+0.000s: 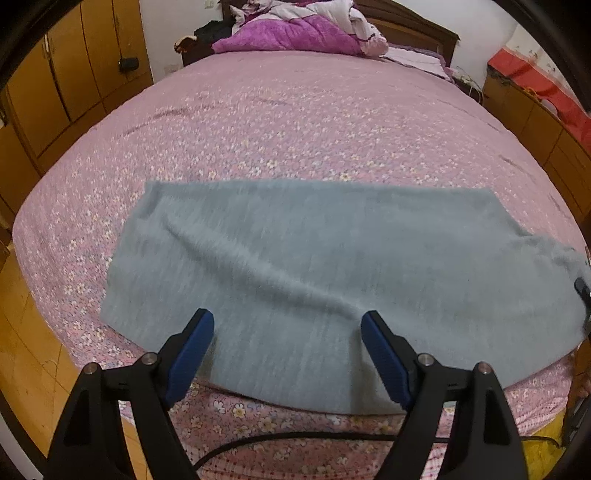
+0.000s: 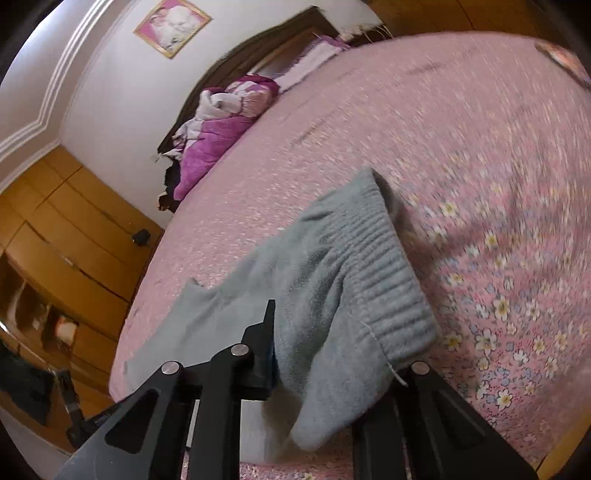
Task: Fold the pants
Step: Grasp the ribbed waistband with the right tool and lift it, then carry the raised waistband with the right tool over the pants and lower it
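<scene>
Grey pants (image 1: 314,258) lie folded lengthwise across the near part of the bed, mostly flat with a few ridges. My left gripper (image 1: 288,315) hovers just over their near edge, its blue pads (image 1: 192,350) wide apart and touching nothing. In the right wrist view the ribbed end (image 2: 384,280) of the pants (image 2: 325,295) is lifted and drapes over my right gripper (image 2: 291,332), which is shut on the cloth. One black finger (image 2: 266,332) shows; the other is hidden under the fabric. A dark tip of the right gripper (image 1: 583,288) shows at the pants' right end.
The bed's pink floral sheet (image 1: 277,122) stretches far behind the pants. A purple and white quilt (image 1: 295,33) is heaped at the headboard. Wooden wardrobes (image 1: 55,92) stand on the left, a cabinet with red cloth (image 1: 546,85) on the right. A black cable (image 1: 295,439) runs along the near edge.
</scene>
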`<state>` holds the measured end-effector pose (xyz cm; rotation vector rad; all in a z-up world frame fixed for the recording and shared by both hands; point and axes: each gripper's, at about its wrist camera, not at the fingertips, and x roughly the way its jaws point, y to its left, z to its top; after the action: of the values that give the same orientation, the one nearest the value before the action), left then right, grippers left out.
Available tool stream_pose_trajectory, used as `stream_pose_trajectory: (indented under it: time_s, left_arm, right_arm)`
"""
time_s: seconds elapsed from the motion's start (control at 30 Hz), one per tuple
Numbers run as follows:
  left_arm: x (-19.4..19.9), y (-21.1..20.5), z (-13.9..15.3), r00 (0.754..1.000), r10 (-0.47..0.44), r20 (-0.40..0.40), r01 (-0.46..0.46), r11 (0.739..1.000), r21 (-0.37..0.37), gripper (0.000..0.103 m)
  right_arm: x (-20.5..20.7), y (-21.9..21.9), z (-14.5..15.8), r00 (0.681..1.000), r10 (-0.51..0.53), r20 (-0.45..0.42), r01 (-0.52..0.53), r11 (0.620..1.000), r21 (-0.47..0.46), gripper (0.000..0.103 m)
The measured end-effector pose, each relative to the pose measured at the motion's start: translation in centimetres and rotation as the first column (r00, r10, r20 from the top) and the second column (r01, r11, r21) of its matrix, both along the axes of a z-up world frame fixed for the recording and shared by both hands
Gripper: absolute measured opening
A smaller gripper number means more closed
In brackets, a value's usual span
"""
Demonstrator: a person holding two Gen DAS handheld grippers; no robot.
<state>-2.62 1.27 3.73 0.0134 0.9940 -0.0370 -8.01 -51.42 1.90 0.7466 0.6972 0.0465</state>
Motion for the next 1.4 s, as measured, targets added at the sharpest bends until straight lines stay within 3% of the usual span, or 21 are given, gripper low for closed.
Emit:
stream_pose_trajectory:
  time_s: [0.57,0.83,1.4]
  left_arm:
    - [-0.7,0.1,1.4,1.000,0.012,0.022,-0.012,1.000,-0.012,0.085]
    - [-0.5,1.1,1.6,0.999,0.028,0.026,-0.028,1.000,-0.007,0.085]
    - [-1.3,4.4,2.3,0.993,0.110,0.044,-0.109,0.994,-0.023,0.085]
  right_arm:
    - [0.2,4.4,7.3,0.985,0.139,0.103,-0.120,0.978,-0.172,0.007]
    - [1.2,7.4,10.6,0.961,0.230,0.153,-0.193,0.955,-0.225,0.007]
    - [4.3,14.8,14.4,0.898,0.393,0.198,-0.331,0.899,-0.286,0.007]
